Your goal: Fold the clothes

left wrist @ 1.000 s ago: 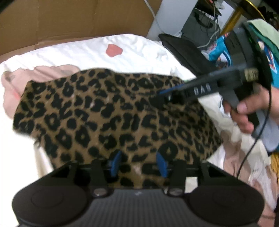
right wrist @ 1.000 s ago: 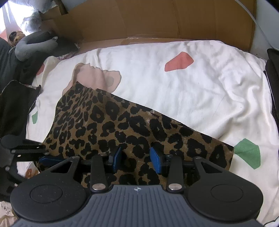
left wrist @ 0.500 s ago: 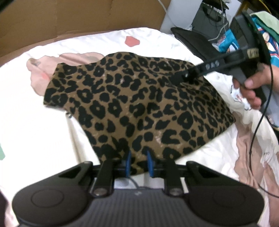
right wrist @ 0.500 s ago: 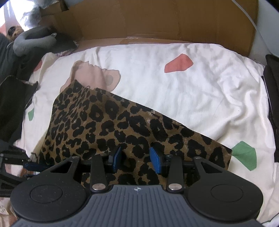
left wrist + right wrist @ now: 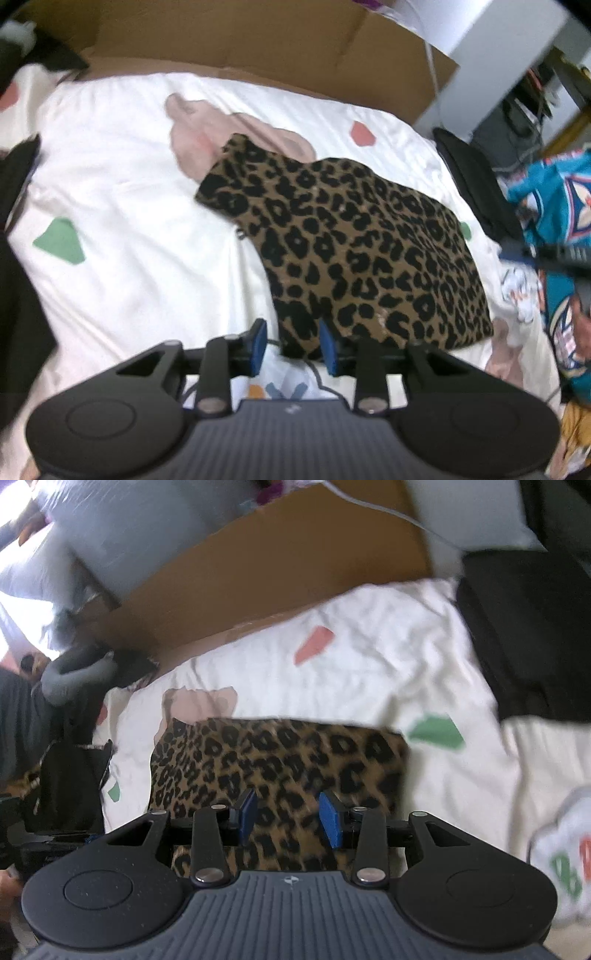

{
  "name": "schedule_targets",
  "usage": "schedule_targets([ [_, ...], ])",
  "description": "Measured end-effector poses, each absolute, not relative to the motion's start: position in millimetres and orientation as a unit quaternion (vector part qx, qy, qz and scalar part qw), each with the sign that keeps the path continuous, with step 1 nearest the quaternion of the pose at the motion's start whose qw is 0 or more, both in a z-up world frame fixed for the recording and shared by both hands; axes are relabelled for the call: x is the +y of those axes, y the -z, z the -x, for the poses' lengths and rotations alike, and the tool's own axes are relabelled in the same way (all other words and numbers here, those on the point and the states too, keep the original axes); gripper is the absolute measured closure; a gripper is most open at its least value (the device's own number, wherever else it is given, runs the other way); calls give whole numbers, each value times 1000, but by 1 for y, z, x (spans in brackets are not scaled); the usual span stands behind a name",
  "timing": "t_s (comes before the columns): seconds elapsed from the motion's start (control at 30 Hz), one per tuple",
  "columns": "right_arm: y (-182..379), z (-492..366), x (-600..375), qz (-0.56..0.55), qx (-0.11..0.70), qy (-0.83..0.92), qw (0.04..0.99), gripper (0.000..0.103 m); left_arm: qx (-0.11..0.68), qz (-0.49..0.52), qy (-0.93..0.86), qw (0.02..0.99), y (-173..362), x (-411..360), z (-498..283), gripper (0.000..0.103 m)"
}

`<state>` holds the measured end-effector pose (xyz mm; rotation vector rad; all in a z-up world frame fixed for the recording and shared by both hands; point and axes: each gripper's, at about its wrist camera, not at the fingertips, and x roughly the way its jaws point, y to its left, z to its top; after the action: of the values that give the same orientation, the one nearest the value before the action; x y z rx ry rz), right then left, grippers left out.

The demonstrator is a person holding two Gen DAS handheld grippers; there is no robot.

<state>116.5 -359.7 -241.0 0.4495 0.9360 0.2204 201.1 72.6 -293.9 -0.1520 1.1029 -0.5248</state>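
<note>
We see the main risk right at our left gripper (image 5: 291,345): its blue pads stand spread, having just been opening, with the near corner of the leopard-print brown-and-black knit garment (image 5: 354,251) lying loosely between them, the right pad against the cloth and the left pad clear over bare sheet. In our judgement, any sideways drag now could snag that corner and pull the fold crooked, and the blur in both views suggests fast motion that would make this worse. Our right gripper (image 5: 290,818) is also spread, with the garment's near edge under and between the pads but not pinched; a careless lift there could ruffle the top layer. The garment lies ahead of both grippers on the white bedsheet with red, green and pink patches (image 5: 129,177), folded into 1 compact, roughly rectangular panel, its edges fairly straight and its surface flat. A teal printed garment (image 5: 554,206) waits well off to the left gripper's right.
</note>
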Motion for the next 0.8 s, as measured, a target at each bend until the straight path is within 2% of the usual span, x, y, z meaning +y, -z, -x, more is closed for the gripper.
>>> schedule_targets([
  [0.1,252,-97,-373,-253,458,-92,847,58,524,97,236,813,298,75,-201,59],
  [0.4,304,-50,-398,-440,487,-76,751,58,552,161,232,785,317,78,-200,60],
  [0.57,332,-45,-394,-500,502,-62,703,57,558,177,230,777,323,79,-201,60],
  [0.8,355,-42,-395,-540,491,-27,683,54,554,205,230,773,324,82,-205,60],
])
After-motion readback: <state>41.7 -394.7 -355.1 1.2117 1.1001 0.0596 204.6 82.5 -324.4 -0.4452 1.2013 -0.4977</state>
